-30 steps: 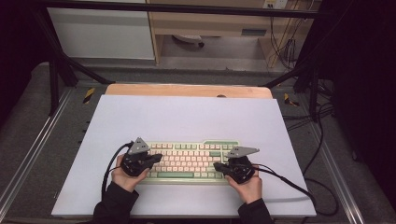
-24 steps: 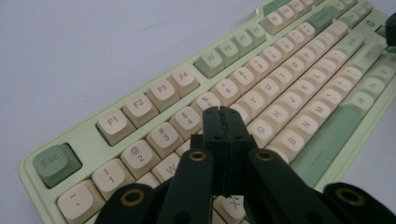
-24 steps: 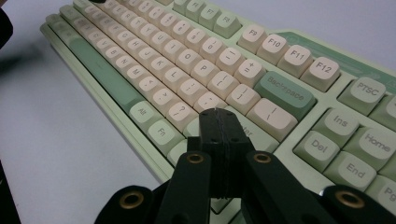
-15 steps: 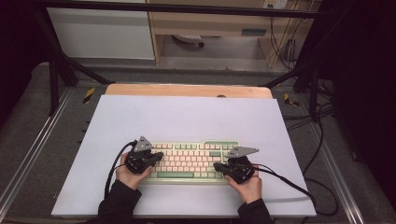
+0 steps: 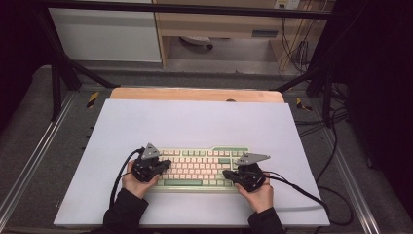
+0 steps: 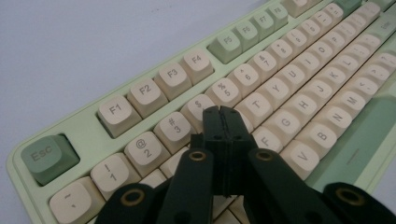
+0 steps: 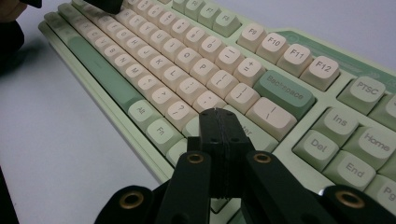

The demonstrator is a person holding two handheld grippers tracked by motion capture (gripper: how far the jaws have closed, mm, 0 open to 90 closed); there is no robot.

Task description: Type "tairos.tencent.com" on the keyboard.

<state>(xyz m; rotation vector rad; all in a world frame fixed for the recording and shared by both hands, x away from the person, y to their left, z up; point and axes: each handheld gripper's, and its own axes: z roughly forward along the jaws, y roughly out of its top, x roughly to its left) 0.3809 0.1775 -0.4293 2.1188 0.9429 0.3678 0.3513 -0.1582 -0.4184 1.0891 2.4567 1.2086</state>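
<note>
Left gripper (image 6: 221, 112) pressed shut, jaws flat together, tip poised over the letter keys near the 4 and 5. Right gripper (image 7: 218, 114) likewise closed tight, empty, tip low over the keys just below Backspace at 1 o'clock. Keyboard (image 5: 199, 167) lying flat on the pale mat (image 5: 195, 122), toward 6 o'clock of it, hands at 9 and 3 o'clock of the case. Probably a rigid, fairly weighty slab with a smooth plastic shell; keycaps loose enough to pop if pried. Best taken by the short end edges of the case, never by the caps.
</note>
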